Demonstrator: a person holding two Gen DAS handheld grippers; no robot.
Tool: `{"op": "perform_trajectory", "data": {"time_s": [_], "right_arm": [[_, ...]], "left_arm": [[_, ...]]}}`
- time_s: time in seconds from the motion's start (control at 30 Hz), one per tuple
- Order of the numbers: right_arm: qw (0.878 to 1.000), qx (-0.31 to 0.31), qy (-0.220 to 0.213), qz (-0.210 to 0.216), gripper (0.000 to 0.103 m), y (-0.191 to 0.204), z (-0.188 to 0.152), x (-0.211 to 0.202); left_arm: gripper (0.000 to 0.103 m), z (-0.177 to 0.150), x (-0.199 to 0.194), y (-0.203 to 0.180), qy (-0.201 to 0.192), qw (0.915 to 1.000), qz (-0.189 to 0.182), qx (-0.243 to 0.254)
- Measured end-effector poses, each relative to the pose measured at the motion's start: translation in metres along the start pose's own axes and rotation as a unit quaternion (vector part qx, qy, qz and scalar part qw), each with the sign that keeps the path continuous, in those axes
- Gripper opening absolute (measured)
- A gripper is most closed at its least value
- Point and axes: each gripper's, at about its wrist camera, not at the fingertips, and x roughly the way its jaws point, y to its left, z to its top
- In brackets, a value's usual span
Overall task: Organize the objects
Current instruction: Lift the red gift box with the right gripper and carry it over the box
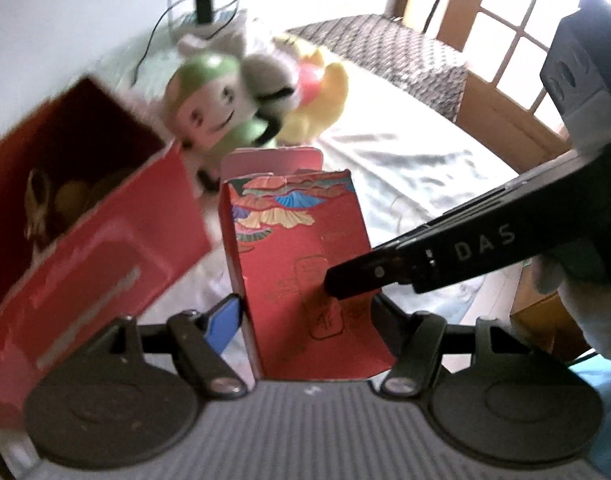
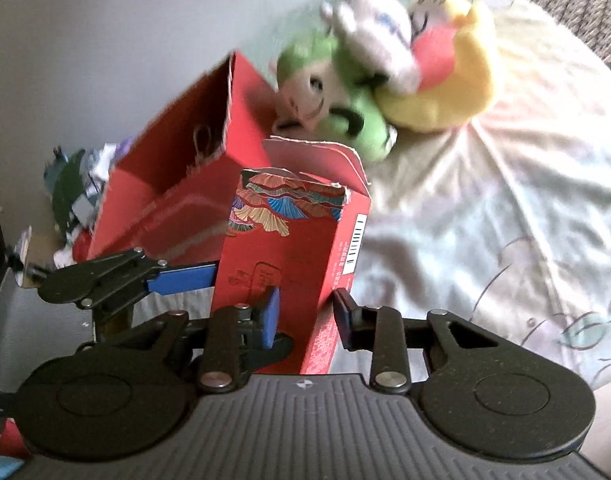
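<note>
A bed (image 2: 505, 220) with a pale, wrinkled sheet carries everything. At its far end lies a dark woven blanket (image 1: 385, 48).

A big red box (image 1: 93, 248), open at the top and tilted, stands to the left. The view into it is too blurred to name what it holds.

Behind the boxes sits a heap of plush toys (image 2: 385, 68): a green one, a white one and a yellow one pressed together.

A small red box (image 2: 289, 260), printed with coloured fans and with its top flap up, stands upright just beside the big one, nearer the cameras.

The left hand-held gripper (image 1: 307, 312) straddles the small box, its pads (image 1: 225, 316) against the two sides, pinching it.

The right hand-held gripper (image 2: 305, 316) stands half spread around a lower corner of the same box. Its blue pad lies against the front face, while the dark one sits just clear of the barcoded side, so it has no grip.
</note>
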Motion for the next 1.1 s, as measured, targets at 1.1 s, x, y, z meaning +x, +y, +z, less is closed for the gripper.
{"op": "perform_trajectory", "data": {"time_s": [1.1], "right_arm": [[0.977,-0.180,-0.004,0.118,0.032,0.152,0.105,0.104]], "left_arm": [[0.068,0.009,-0.109,0.109,-0.141,0.9698,0.169,-0.105]]}}
